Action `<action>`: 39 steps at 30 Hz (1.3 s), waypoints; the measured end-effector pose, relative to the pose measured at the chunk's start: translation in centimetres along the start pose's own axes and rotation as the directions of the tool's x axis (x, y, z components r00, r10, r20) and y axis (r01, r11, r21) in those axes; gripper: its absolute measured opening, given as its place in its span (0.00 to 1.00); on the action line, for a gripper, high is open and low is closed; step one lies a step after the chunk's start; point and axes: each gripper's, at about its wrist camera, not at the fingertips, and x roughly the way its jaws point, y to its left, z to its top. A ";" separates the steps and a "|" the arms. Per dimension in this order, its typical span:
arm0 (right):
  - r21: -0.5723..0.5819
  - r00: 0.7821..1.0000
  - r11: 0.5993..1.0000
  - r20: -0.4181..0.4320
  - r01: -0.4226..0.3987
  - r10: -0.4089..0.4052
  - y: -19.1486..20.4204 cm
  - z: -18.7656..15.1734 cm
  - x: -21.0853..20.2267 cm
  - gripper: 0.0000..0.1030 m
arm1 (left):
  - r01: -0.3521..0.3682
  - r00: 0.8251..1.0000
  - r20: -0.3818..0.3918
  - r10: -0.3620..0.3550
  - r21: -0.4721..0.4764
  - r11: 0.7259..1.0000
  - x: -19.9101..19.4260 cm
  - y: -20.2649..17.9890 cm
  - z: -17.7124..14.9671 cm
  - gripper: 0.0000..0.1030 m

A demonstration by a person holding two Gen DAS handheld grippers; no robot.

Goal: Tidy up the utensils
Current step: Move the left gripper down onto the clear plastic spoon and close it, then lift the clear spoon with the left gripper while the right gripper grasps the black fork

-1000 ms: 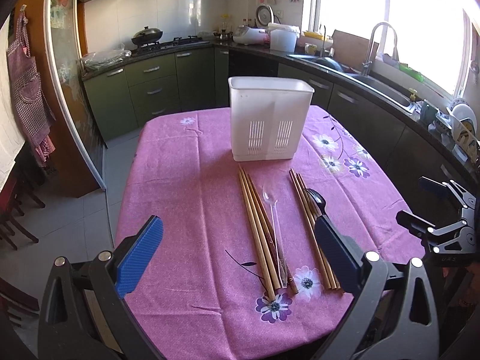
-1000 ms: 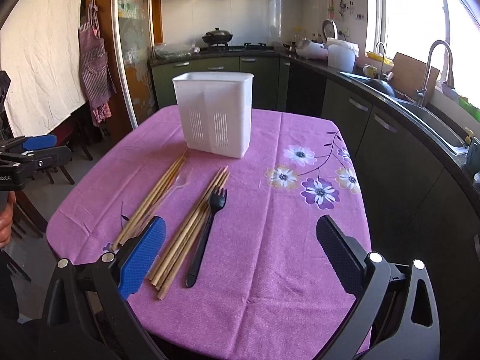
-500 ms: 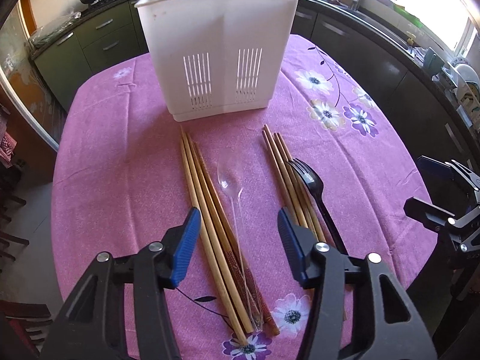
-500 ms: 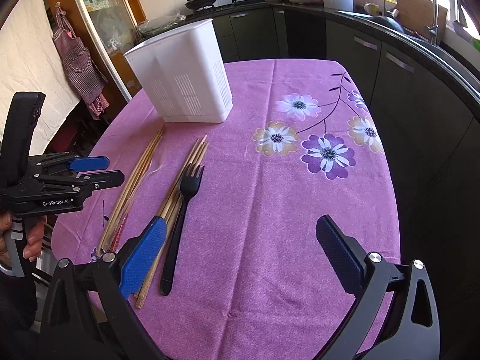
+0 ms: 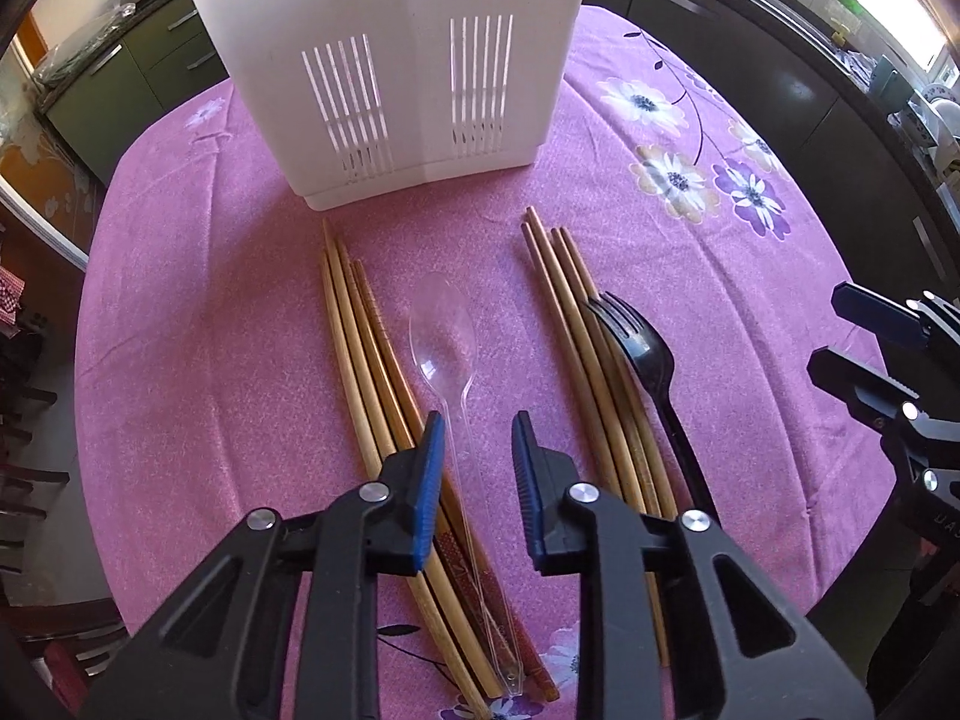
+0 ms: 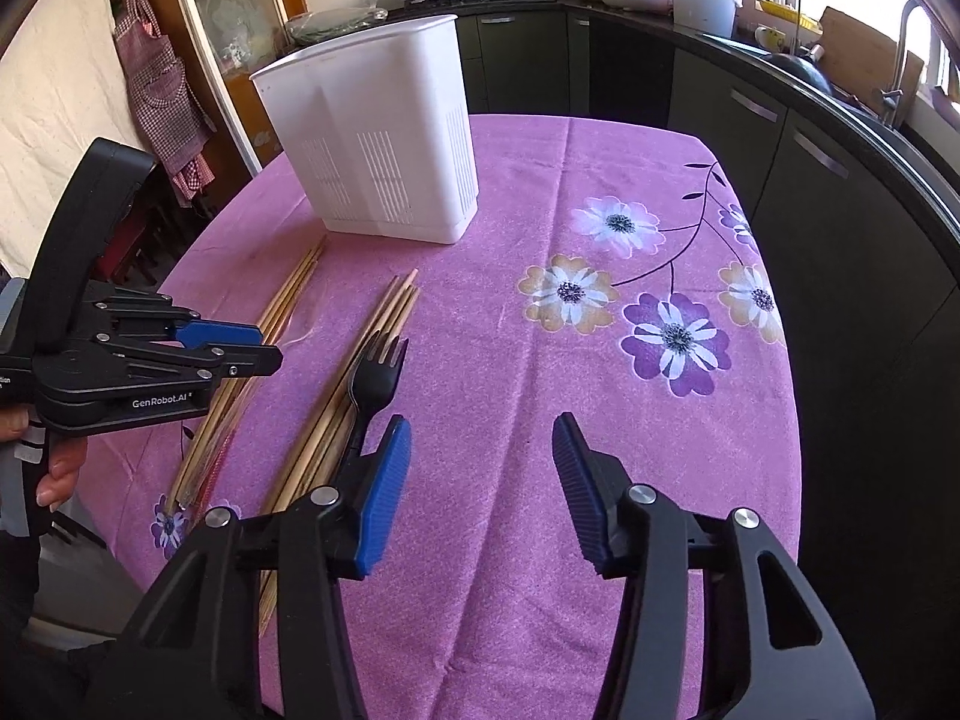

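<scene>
The bench (image 5: 180, 312) under its pink flowered cloth carries a white slotted plastic utensil holder (image 5: 396, 72); in front of it lie two bundles of wooden chopsticks (image 5: 360, 348), a black plastic fork (image 5: 645, 348) and a clear plastic spoon (image 5: 447, 330); the left claw (image 5: 477, 438) has dropped and narrowed, part-open, astride the spoon's handle, so pickup looks imminent; the right claw (image 6: 480, 444) has narrowed but gapes, empty.

left gripper (image 5: 478, 441) lower, narrowed around clear spoon (image 5: 447, 336), right gripper (image 6: 482, 450) narrower
</scene>
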 end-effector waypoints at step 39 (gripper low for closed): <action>-0.050 0.951 0.987 -0.277 -0.154 0.134 4.5 2.3 6.3 0.28 | 0.063 0.967 0.248 -0.061 -0.001 0.998 -7.8 0.7 -2.6 0.08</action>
